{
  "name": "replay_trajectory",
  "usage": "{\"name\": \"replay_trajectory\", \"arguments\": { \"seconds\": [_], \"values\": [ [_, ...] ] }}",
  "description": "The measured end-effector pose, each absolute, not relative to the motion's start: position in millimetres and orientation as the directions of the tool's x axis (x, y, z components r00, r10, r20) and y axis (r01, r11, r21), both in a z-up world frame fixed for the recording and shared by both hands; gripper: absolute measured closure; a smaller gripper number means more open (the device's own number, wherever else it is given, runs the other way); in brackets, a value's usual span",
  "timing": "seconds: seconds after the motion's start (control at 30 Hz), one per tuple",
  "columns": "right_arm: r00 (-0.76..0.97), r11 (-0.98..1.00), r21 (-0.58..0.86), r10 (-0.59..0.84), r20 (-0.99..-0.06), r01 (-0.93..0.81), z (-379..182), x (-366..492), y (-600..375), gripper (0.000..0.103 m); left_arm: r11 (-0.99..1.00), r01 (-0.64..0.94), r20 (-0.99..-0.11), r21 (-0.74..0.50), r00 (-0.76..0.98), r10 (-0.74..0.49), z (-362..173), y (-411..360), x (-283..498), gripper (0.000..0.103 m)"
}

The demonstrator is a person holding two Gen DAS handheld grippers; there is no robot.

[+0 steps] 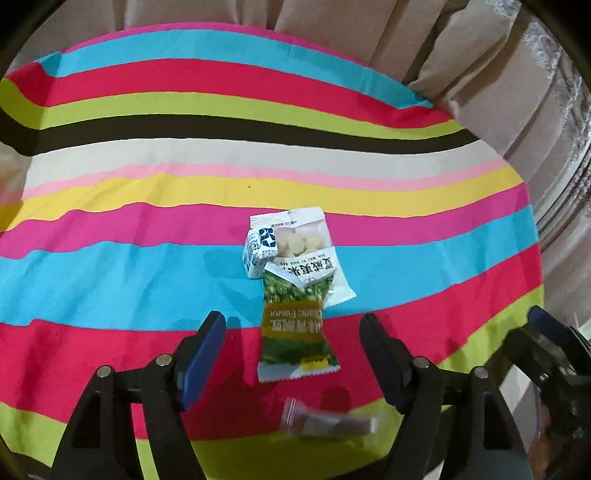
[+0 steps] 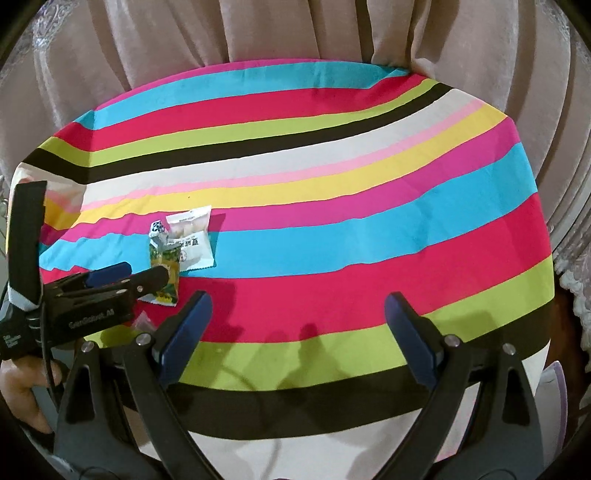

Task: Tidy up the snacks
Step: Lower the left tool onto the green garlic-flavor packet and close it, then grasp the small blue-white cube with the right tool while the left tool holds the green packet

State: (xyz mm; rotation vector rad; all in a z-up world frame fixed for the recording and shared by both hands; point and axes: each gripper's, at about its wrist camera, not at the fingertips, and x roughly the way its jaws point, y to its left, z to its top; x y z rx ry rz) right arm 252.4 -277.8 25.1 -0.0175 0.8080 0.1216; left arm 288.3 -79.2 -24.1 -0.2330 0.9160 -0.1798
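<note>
A green garlic-flavour snack packet (image 1: 295,328) lies on the striped tablecloth (image 1: 147,229), overlapping a white nut packet (image 1: 314,254) and a small white and blue packet (image 1: 258,254). A blurred brown snack in clear wrap (image 1: 328,422) lies nearer, below my left gripper (image 1: 293,325), which is open and empty with the green packet between its fingers. My right gripper (image 2: 297,301) is open and empty over the red stripe, to the right of the pile (image 2: 184,243). The left gripper (image 2: 122,275) shows in the right wrist view over the green packet (image 2: 168,273).
Beige curtains (image 2: 295,33) hang behind the round table. The table edge curves close on the right in the left wrist view (image 1: 532,258). The right gripper's body (image 1: 554,362) shows at the right edge there. A hand (image 2: 22,387) holds the left gripper.
</note>
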Motion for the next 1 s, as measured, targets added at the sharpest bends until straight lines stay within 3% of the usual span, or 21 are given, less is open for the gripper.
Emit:
{"name": "replay_trajectory", "arguments": {
  "seconds": [0.03, 0.13, 0.17, 0.77, 1.0],
  "values": [
    [0.683, 0.993, 0.033, 0.101, -0.723, -0.112, 25, 254, -277, 0.008, 0.965, 0.056, -0.769, -0.256, 0.593, -0.238, -26, -83, 292, 0.031],
    [0.684, 0.993, 0.032, 0.099, -0.723, -0.11, 25, 257, -274, 0.008, 0.985, 0.058, -0.792, -0.163, 0.588, -0.166, -29, -94, 289, 0.061],
    [0.686, 0.994, 0.032, 0.098, -0.721, -0.109, 26, 259, -272, 0.008, 0.989, 0.06, -0.793, -0.135, 0.592, -0.144, -30, -94, 287, 0.067],
    [0.664, 0.955, -0.022, 0.19, -0.724, -0.297, 9, 292, -174, 0.008, 0.941, -0.195, -0.755, -0.277, 0.65, -0.088, -31, 0, 260, 0.069],
    [0.64, 0.939, -0.028, 0.212, -0.739, -0.343, -4, 310, -139, 0.016, 0.913, -0.243, -0.744, -0.328, 0.662, -0.091, -32, 21, 256, 0.069]
  ]
}}
